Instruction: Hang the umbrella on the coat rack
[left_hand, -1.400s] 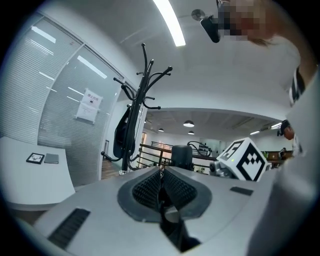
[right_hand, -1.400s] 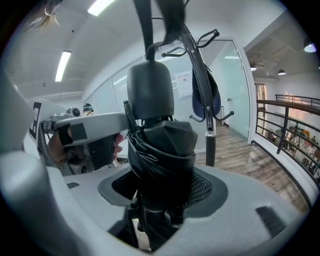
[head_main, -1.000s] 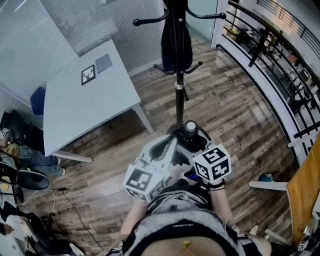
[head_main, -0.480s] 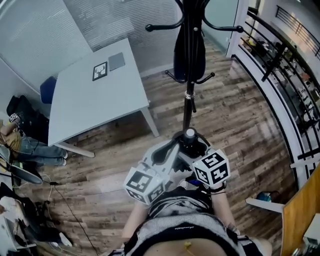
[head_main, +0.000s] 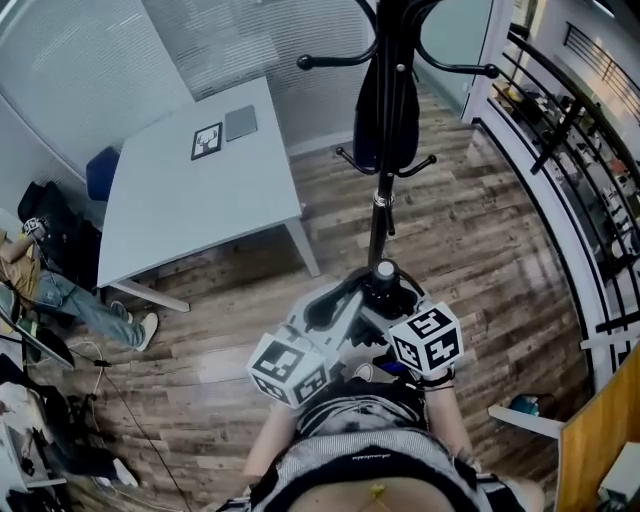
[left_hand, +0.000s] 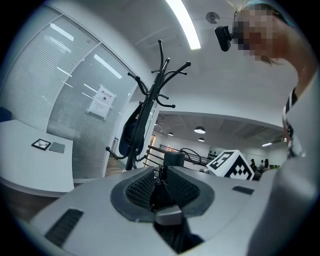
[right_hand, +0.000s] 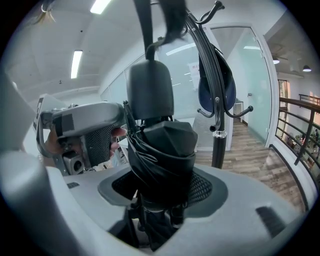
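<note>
**Folded umbrella being held in both claws before the rack**

A wood floor (head_main: 470, 230) is filling most of the head view, and a white tabletop (head_main: 200, 200) is standing well apart from the work. The coat rack (head_main: 378, 205) is rising just ahead, with a dark bag (head_main: 385, 110) hanging from an upper hook while other hooks are showing bare. The umbrella (right_hand: 160, 150), black and folded short, is being held upright near the rack's base and is not touching it. Its bundled fabric is being grasped by the right claw (right_hand: 161, 192), whose jaws are pressing on both sides. The left claw (left_hand: 161, 186) is being pinched nearly closed on a thin cord (left_hand: 159, 172), judged to be the wrist loop by the handle.

The umbrella is judged light, with a stiff core under soft, slippery fabric that may slide between the pads. The body is being judged the firmer hold for carrying. The limp loop is being judged the part to offer to a hook.
</note>
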